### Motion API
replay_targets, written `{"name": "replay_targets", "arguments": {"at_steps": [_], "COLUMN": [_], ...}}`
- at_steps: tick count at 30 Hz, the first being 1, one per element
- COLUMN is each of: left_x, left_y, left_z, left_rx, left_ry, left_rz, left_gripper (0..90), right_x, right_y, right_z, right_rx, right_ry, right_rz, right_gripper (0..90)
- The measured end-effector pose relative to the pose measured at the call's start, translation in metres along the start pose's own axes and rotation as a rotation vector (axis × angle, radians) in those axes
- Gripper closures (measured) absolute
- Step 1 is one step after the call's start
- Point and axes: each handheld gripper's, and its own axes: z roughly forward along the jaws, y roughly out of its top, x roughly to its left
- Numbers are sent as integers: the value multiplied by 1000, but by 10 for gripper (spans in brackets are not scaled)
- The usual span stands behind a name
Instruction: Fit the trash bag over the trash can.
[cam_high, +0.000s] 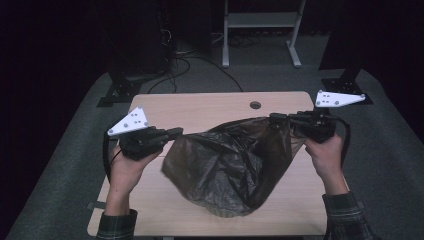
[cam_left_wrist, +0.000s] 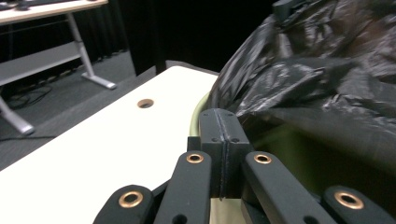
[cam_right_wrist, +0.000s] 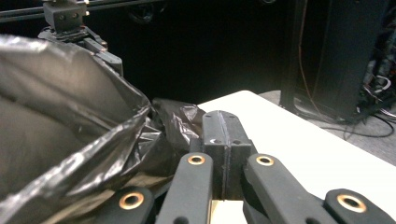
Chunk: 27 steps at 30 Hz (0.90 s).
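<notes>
A dark, see-through plastic bag (cam_high: 230, 160) hangs stretched between my two grippers over the light wooden table (cam_high: 210, 107), and its belly rests on the tabletop. My left gripper (cam_high: 177, 131) is shut on the bag's left rim. In the left gripper view the jaws (cam_left_wrist: 223, 135) are pressed together, with the crinkled bag (cam_left_wrist: 317, 84) bulging to their right. My right gripper (cam_high: 274, 119) is shut on the opposite rim. Its own view has the closed jaws (cam_right_wrist: 223, 135) at the edge of the bag (cam_right_wrist: 60, 121), whose open mouth spreads leftward. Each gripper is held in a hand with a plaid cuff.
The table has a round cable hole (cam_high: 255, 105) near its far edge. Beyond it stand a white desk frame (cam_high: 260, 30), loose cables on the grey floor (cam_high: 185, 65) and two black stand bases (cam_high: 117, 92) (cam_high: 345, 85) beside the far corners.
</notes>
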Motion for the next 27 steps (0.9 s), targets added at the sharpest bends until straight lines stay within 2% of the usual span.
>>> {"name": "replay_targets", "arguments": {"at_steps": [10,18,22,27], "left_x": [21,36,46,56], "left_y": [-16,-22,-26,-35], "left_z": [-10,-9,-7,-5], "left_rx": [5,23,21,33], "left_ry": [55,116,145,162], "left_rz": [-56,-75,-87,-112], "left_gripper": [897,898,898,898], "right_x": [-15,-30,-37,-45], "right_y": [-14,-22,-25,-31], "right_z": [-20,-37,-40,-39], "right_rx": [1,-21,-35,-26], "right_ry": [-56,-104,-123,-144], "right_rz": [36,78,96,116], "right_gripper": [900,900,900,900]}}
